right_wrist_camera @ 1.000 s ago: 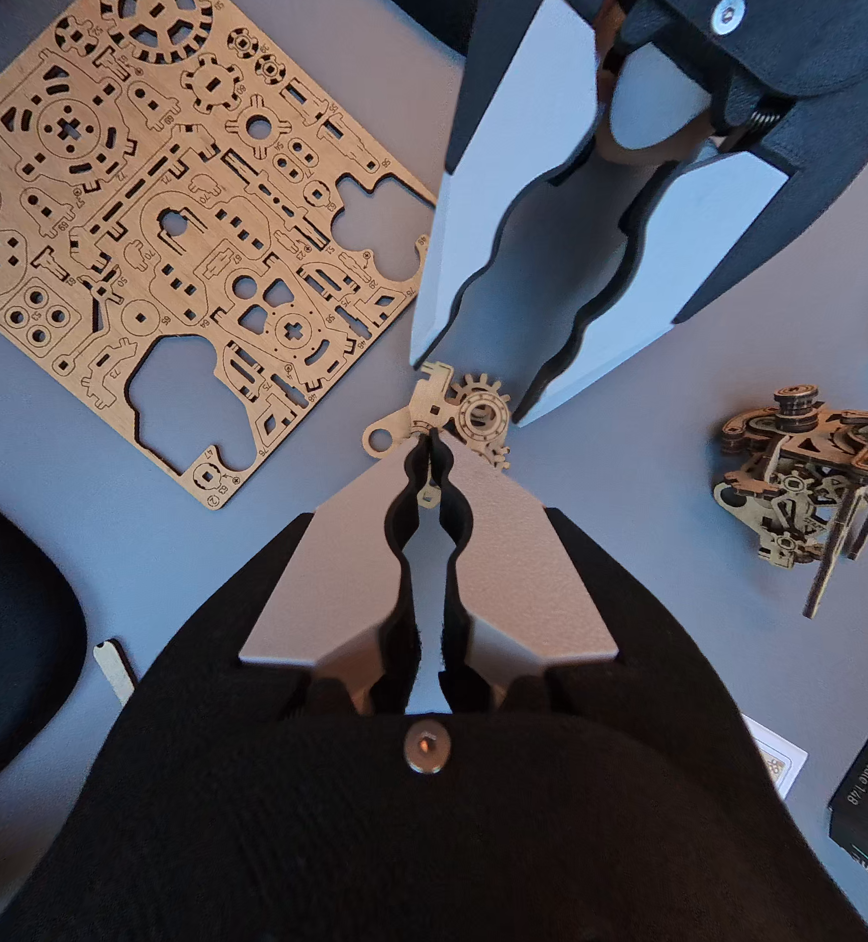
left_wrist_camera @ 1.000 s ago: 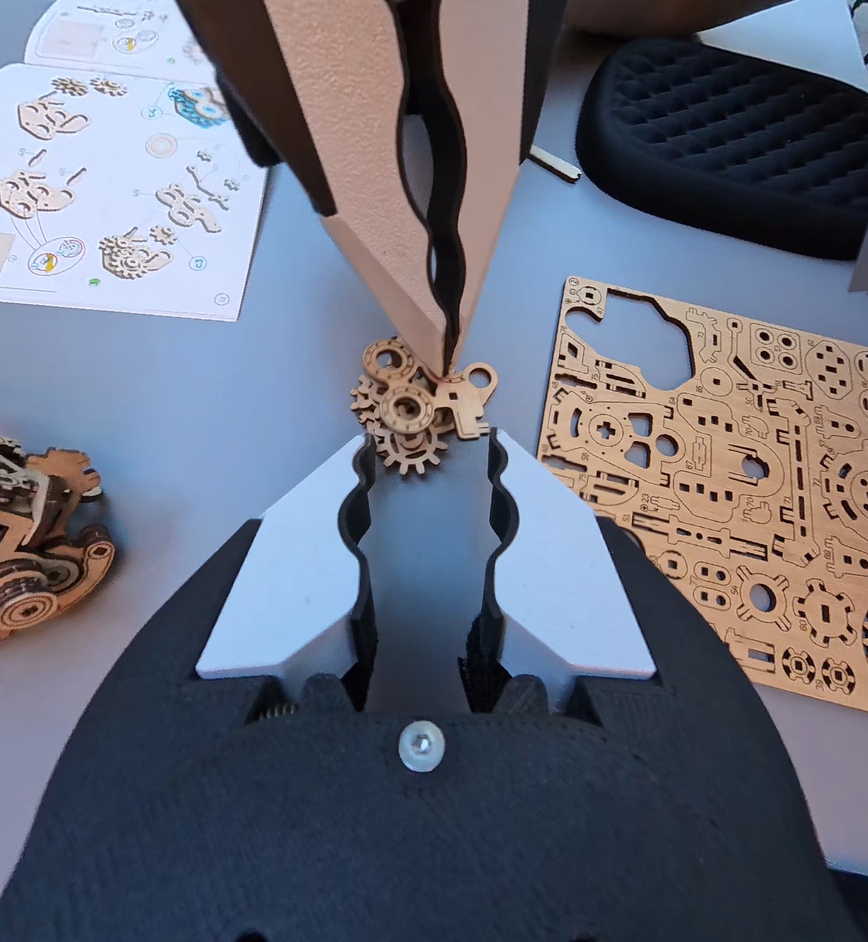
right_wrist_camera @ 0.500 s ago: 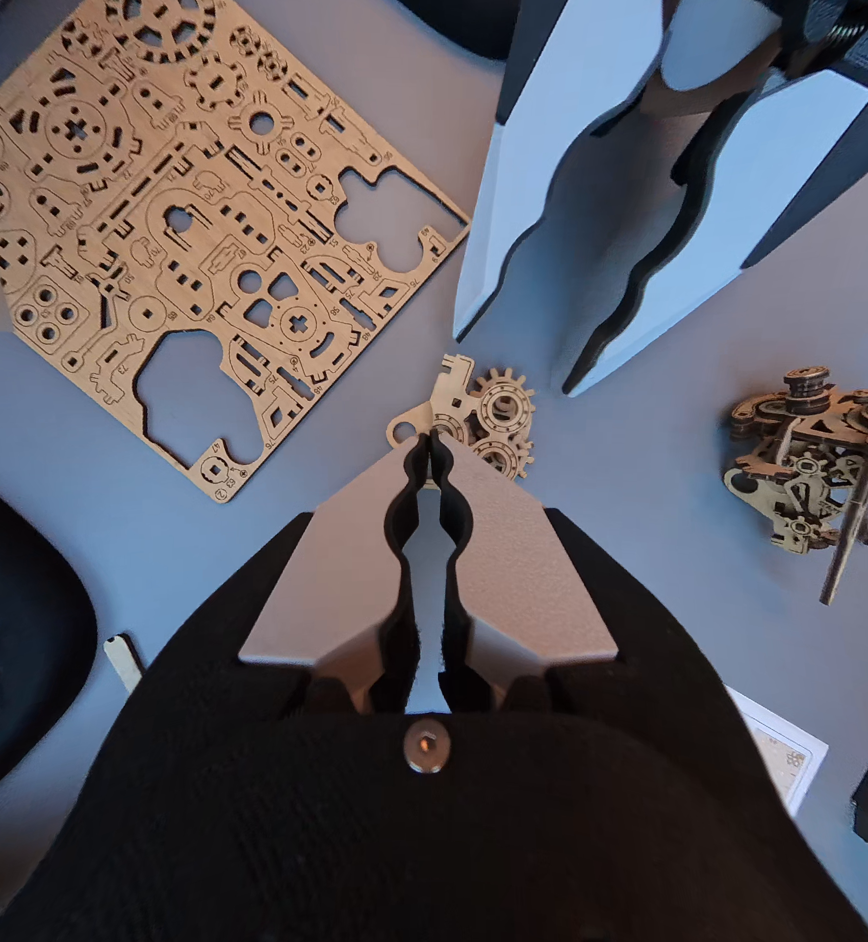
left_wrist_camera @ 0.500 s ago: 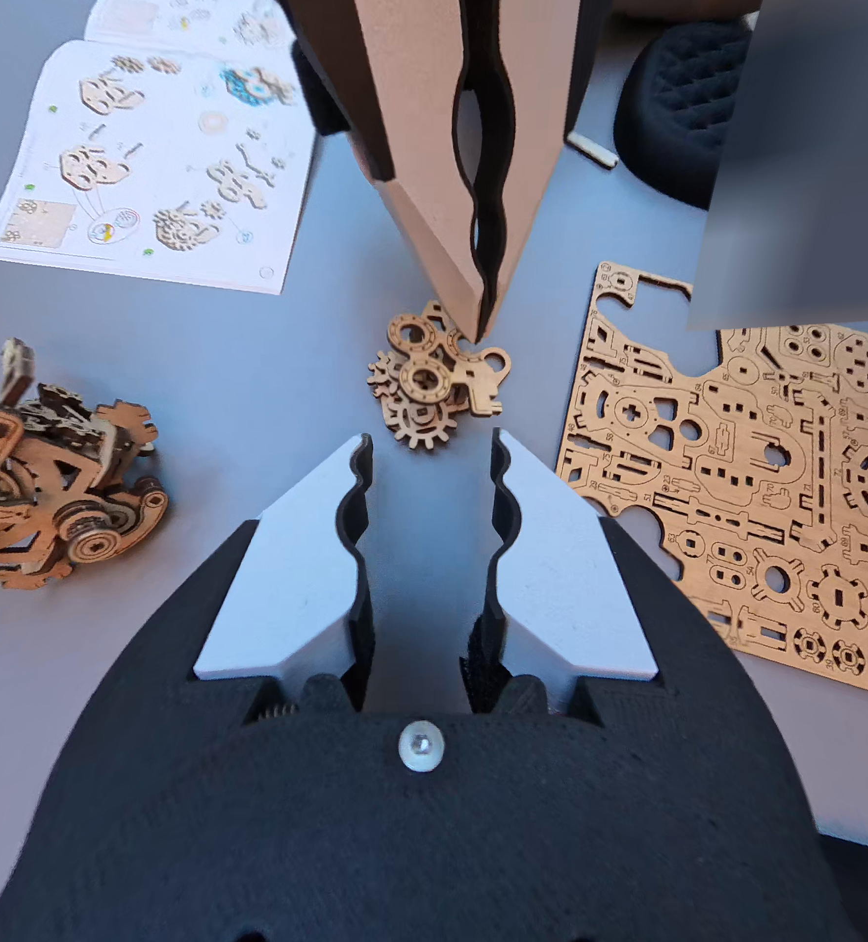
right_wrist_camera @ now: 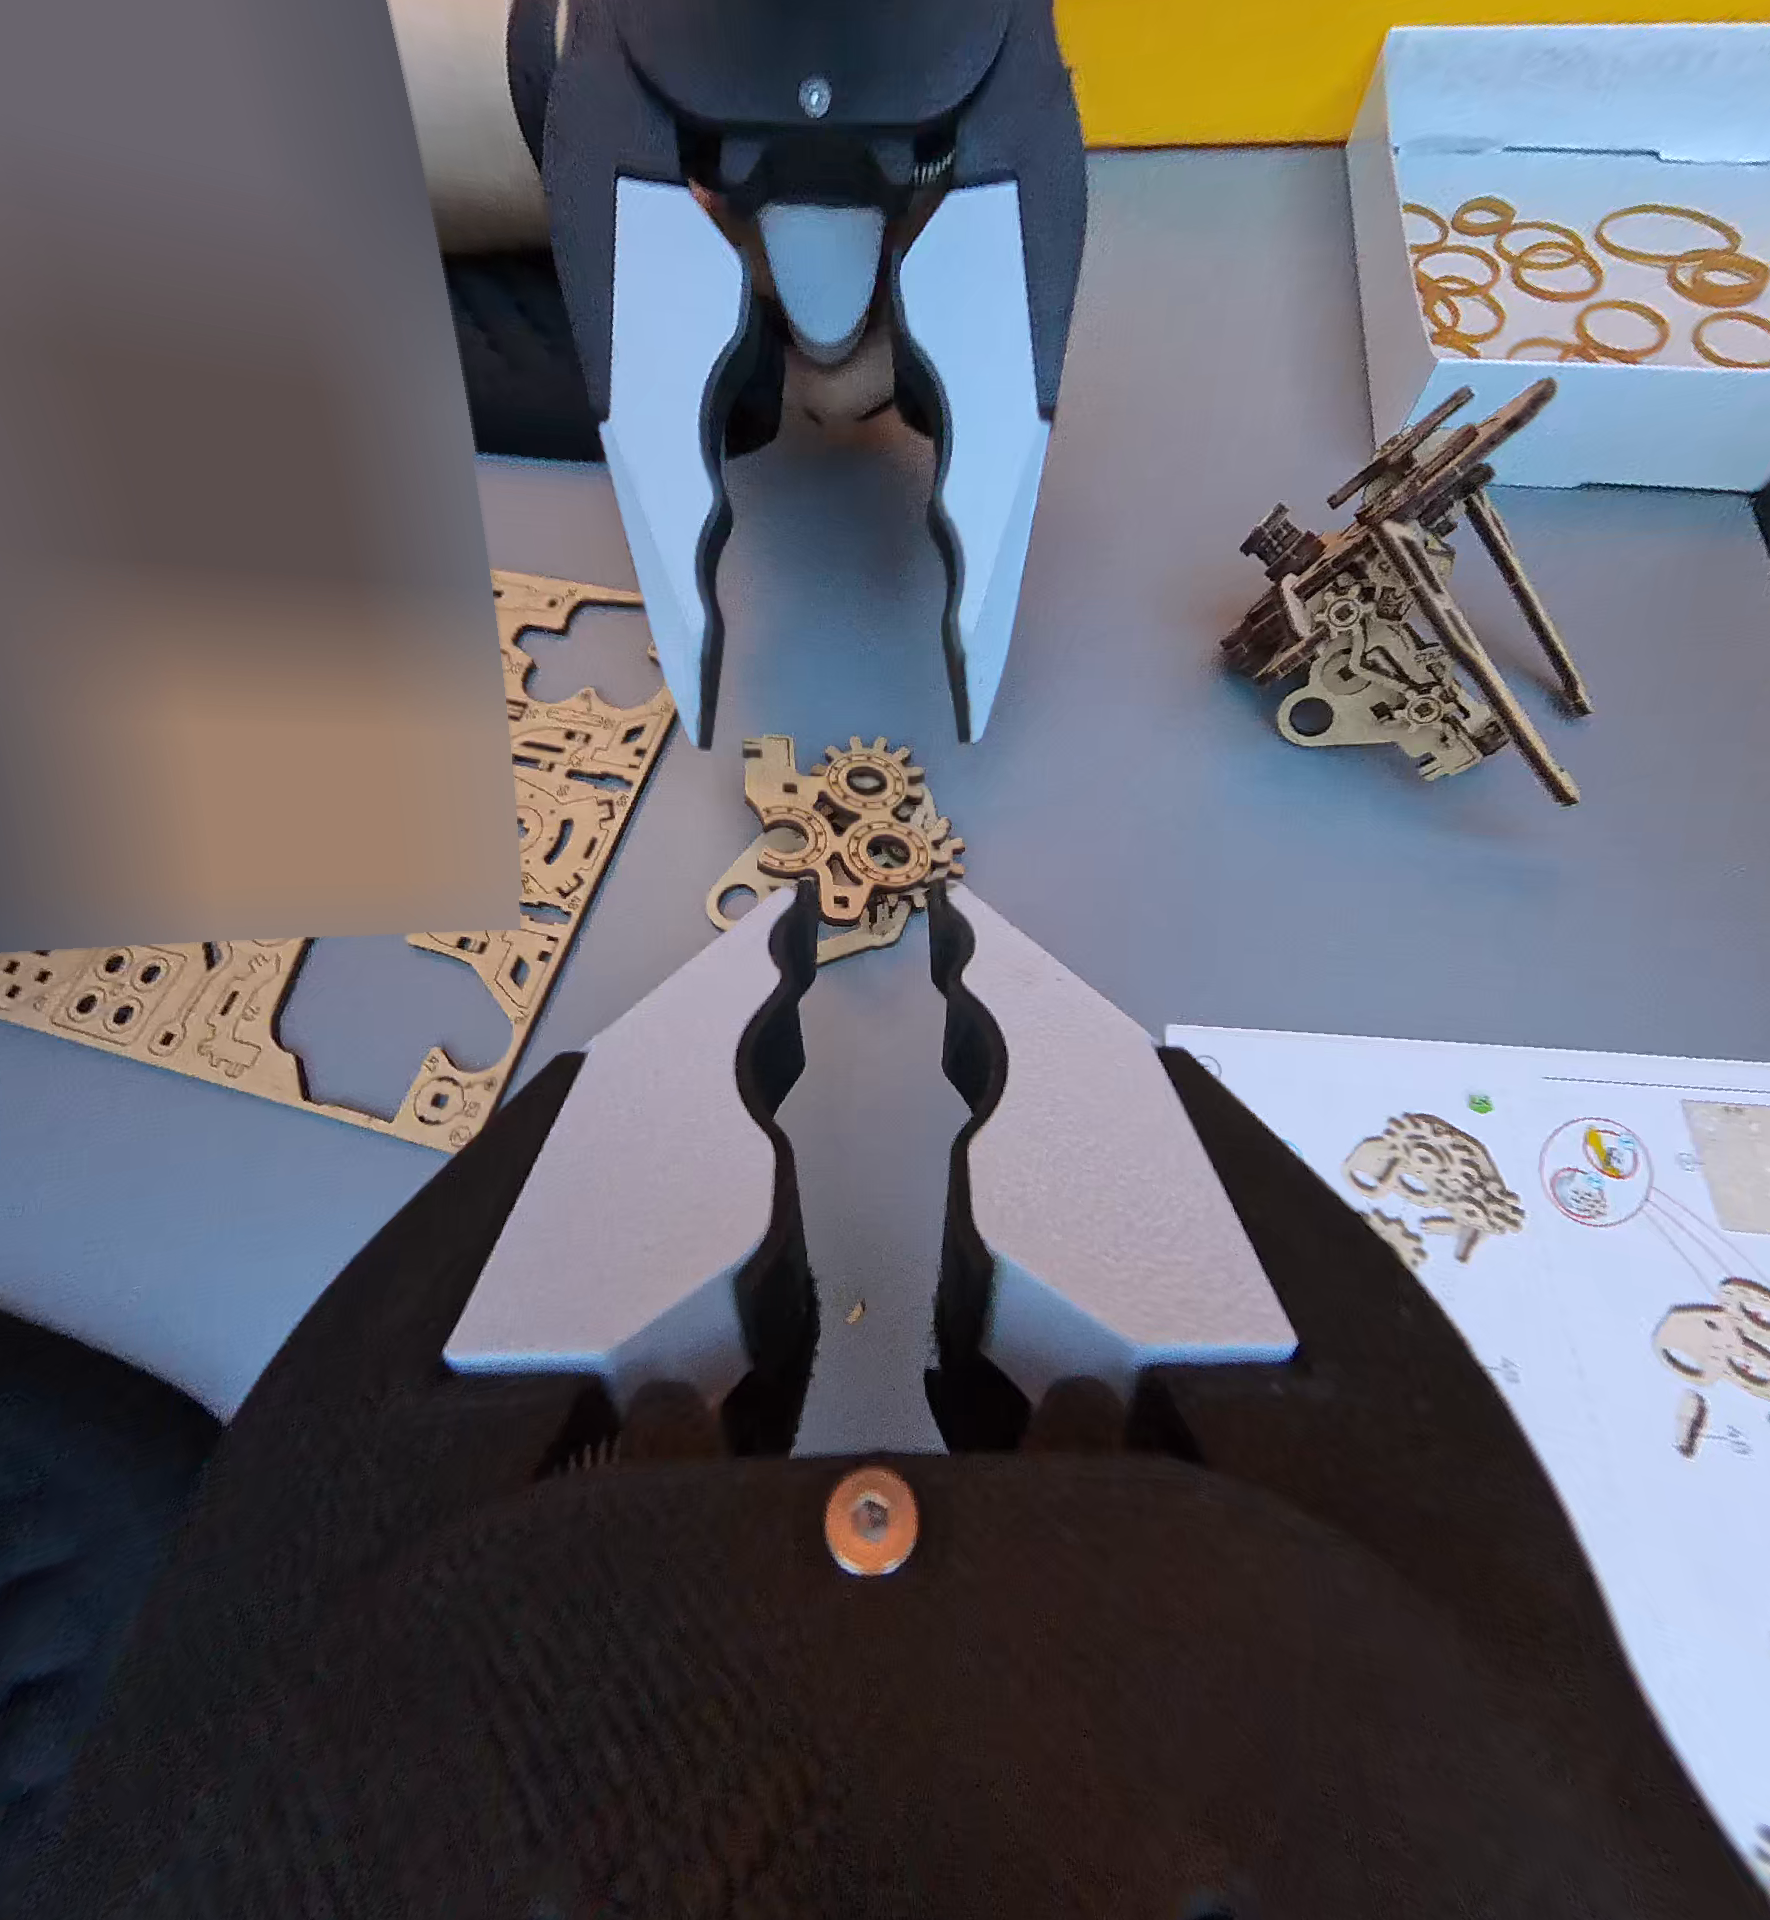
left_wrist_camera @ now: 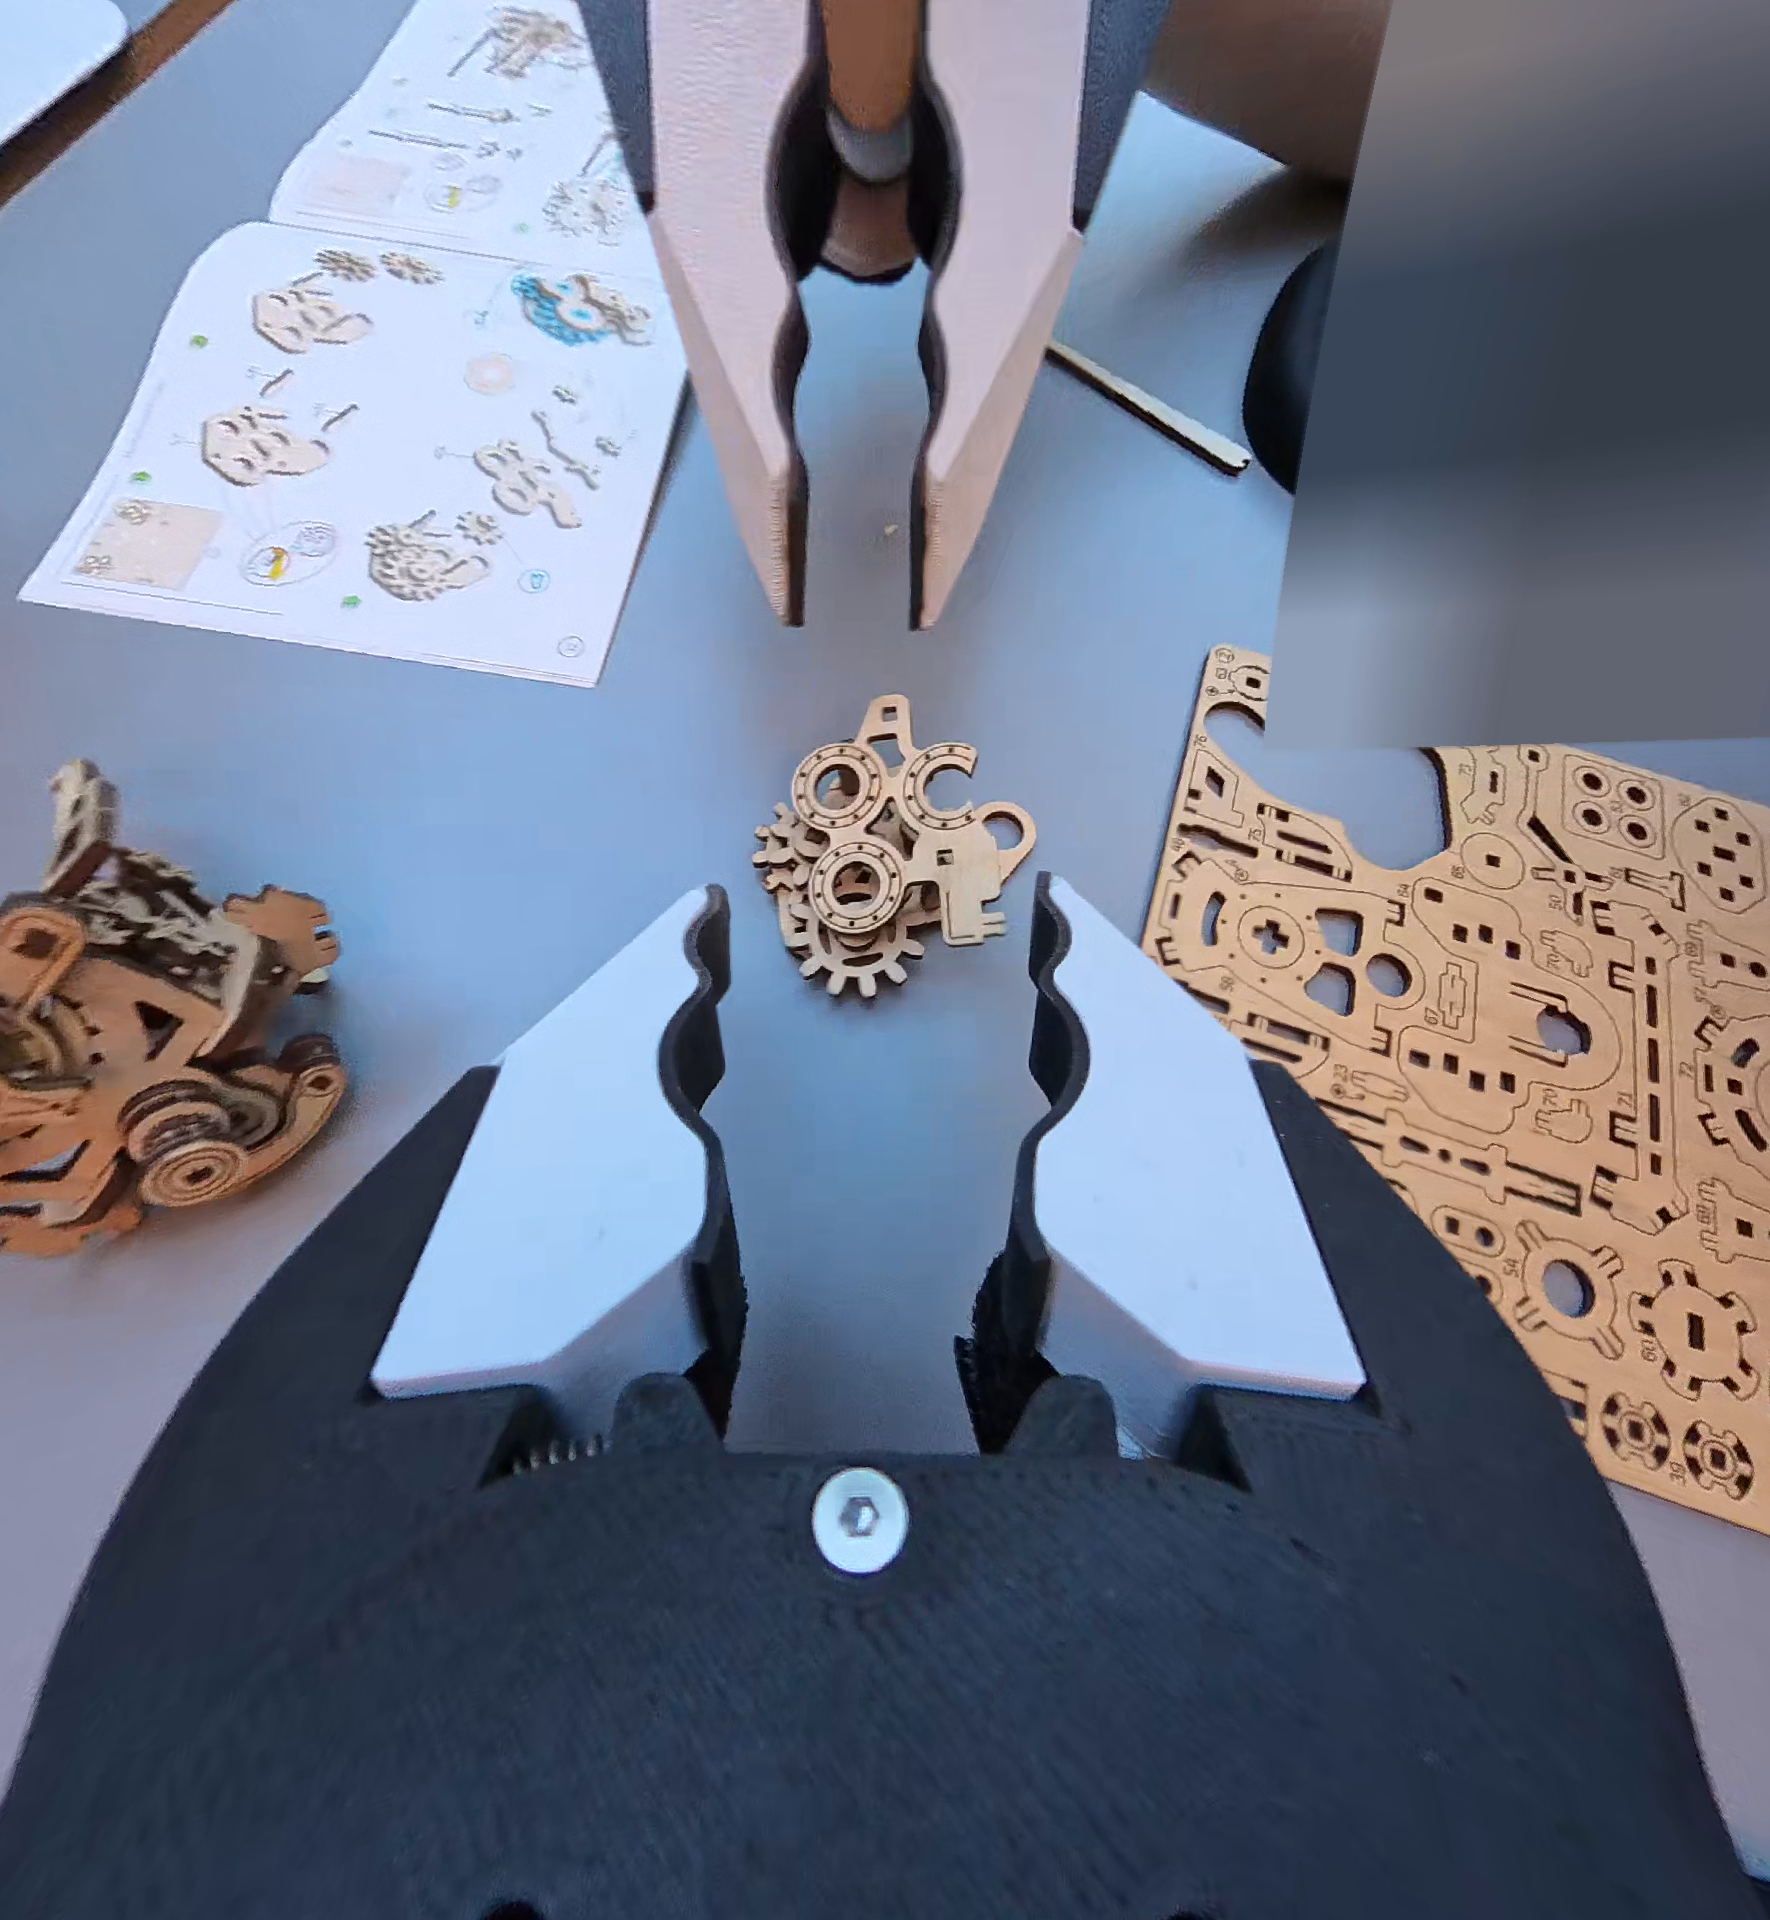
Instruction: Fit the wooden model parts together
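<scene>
A small wooden gear assembly [left_wrist_camera: 881, 862] with three ringed gears and a tabbed plate lies flat on the grey table [left_wrist_camera: 507, 831], loose. My left gripper [left_wrist_camera: 879, 902] is open, with its white fingers just short of the assembly on either side. My right gripper [right_wrist_camera: 868, 899] is open and empty, facing the left one across the assembly [right_wrist_camera: 850, 831]. In the left wrist view the right gripper [left_wrist_camera: 853, 615] hangs a little beyond the assembly. The left gripper [right_wrist_camera: 837, 736] shows opposite in the right wrist view.
A partly built wooden model [left_wrist_camera: 102, 1049] [right_wrist_camera: 1400, 644] stands to one side. A laser-cut parts sheet [left_wrist_camera: 1546, 1039] [right_wrist_camera: 112, 987] lies on the other. An open instruction booklet [left_wrist_camera: 361, 436] [right_wrist_camera: 1587, 1299], a white box [right_wrist_camera: 1587, 426] of rings and a wooden stick [left_wrist_camera: 1151, 405] are nearby.
My right gripper was shut on the gear assembly's tab. It has opened, let go and drawn back. My left gripper has also backed off a little, and the assembly now lies free.
</scene>
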A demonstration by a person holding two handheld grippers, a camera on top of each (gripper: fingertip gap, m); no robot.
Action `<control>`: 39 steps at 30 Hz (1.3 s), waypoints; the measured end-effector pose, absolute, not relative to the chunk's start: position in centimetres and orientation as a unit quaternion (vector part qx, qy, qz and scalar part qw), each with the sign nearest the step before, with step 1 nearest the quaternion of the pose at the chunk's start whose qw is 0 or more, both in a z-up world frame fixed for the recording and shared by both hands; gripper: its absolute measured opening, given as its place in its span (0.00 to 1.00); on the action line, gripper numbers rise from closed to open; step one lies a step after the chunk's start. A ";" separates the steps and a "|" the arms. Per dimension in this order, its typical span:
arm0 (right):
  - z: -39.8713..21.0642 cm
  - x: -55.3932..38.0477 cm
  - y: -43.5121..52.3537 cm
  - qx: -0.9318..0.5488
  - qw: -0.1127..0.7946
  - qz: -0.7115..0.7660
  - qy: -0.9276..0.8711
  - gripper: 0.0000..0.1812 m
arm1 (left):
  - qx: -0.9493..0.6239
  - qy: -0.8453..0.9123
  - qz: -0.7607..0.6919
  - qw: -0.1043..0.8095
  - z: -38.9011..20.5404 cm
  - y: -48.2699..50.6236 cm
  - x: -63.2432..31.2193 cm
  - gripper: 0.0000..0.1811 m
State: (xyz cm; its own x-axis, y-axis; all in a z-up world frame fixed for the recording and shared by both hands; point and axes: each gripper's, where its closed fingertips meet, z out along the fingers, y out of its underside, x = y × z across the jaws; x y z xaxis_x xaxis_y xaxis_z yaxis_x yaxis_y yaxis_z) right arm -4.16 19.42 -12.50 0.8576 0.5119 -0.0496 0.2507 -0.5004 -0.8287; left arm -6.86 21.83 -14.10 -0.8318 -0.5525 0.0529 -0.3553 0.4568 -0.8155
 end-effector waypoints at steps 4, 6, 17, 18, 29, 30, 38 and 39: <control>-12.8 -4.6 19.6 -0.835 0.468 0.146 -0.248 0.13 | -0.271 0.841 -0.459 0.095 -14.3 20.9 -6.8 0.32; -13.2 -5.0 19.3 -0.826 0.469 0.150 -0.275 0.13 | -0.268 0.841 -0.461 0.094 -14.3 20.7 -6.8 0.32; -14.1 -4.7 19.7 -0.831 0.443 0.225 -0.250 0.14 | -0.280 0.829 -0.479 0.072 -14.1 20.1 -6.6 0.30; -14.2 -4.8 19.7 -0.832 0.439 0.231 -0.248 0.14 | -0.282 0.827 -0.482 0.070 -14.1 20.1 -6.5 0.30; -14.6 -4.7 20.0 -0.843 0.417 0.256 -0.226 0.14 | -0.294 0.821 -0.486 0.051 -14.3 20.9 -6.4 0.26; -14.6 -4.7 20.0 -0.843 0.416 0.256 -0.227 0.14 | -0.291 0.823 -0.485 0.050 -14.4 20.9 -6.5 0.26; -14.3 -4.6 20.1 -0.840 0.425 0.261 -0.215 0.14 | -0.284 0.836 -0.465 0.065 -15.1 20.6 -6.8 0.26; -14.2 -4.7 20.1 -0.838 0.426 0.265 -0.214 0.13 | -0.285 0.836 -0.465 0.067 -15.1 20.6 -6.7 0.26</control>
